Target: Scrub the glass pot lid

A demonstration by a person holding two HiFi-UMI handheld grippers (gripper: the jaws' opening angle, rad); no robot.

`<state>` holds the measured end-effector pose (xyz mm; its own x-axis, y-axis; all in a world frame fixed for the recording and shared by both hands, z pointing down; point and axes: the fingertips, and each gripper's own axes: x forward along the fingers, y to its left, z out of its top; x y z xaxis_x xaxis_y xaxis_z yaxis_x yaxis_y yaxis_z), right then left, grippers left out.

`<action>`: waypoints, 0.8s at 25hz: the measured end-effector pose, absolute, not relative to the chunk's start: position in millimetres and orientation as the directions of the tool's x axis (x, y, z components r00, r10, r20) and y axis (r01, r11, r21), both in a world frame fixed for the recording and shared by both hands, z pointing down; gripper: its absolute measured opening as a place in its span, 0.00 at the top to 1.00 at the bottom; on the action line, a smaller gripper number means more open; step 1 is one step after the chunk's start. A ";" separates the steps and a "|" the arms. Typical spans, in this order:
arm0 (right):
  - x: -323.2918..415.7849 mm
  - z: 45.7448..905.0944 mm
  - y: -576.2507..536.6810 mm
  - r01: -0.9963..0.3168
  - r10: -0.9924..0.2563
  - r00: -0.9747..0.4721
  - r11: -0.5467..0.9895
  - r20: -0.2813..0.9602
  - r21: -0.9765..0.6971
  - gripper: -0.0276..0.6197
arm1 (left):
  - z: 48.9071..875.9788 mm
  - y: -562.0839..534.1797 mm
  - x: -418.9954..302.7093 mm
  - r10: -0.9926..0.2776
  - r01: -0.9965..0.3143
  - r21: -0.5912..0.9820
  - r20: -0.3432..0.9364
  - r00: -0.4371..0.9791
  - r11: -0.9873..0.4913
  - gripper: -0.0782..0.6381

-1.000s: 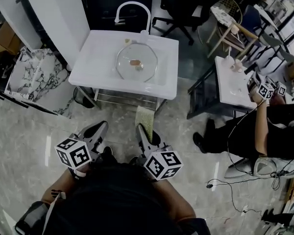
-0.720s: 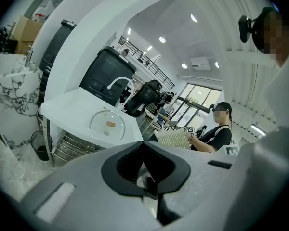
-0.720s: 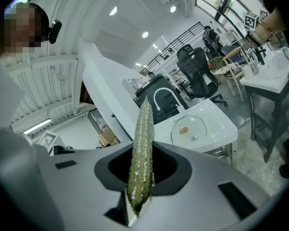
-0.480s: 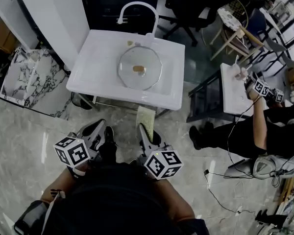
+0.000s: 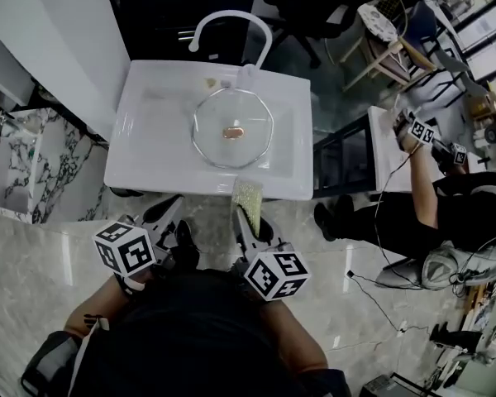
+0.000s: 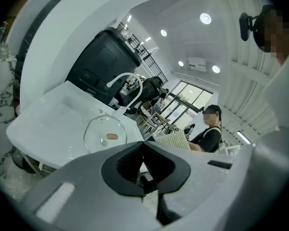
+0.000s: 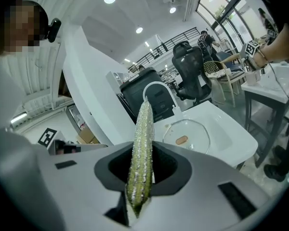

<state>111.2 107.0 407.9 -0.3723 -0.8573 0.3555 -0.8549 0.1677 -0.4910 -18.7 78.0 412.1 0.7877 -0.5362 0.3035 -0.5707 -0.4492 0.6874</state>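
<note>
The right gripper (image 5: pixel 246 224) is clamping its jaws on a soft scrub pad (image 5: pixel 247 195), the left gripper (image 5: pixel 172 207) is keeping empty jaws together, and the glass lid (image 5: pixel 211 139) is lying in the far sink (image 5: pixel 149 122), likely slippery and fragile, best steadied by its knob (image 5: pixel 232 131).

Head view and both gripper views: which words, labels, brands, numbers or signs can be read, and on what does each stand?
No words, brands or numbers can be read in any view.
Left marker cube and right marker cube: black and white square patterns only, no letters.
Square marker at the left of the right gripper view: also a pattern only.
</note>
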 end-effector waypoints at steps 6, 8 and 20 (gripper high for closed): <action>96.9 410.1 69.7 -0.880 -0.858 -0.329 0.128 0.394 -0.457 0.86 | 419.5 30.0 -30.9 -0.491 -0.534 0.705 0.295 0.820 -0.467 0.89; 97.8 409.9 58.5 -0.887 -0.859 -0.321 0.124 0.399 -0.446 0.86 | 423.0 15.0 -31.1 -0.487 -0.533 0.703 0.297 0.822 -0.471 0.89; 134.3 410.3 -11.8 -0.848 -0.838 -0.403 0.190 0.368 -0.495 0.86 | 426.2 -43.4 -11.4 -0.573 -0.612 0.681 0.334 0.748 -0.402 0.89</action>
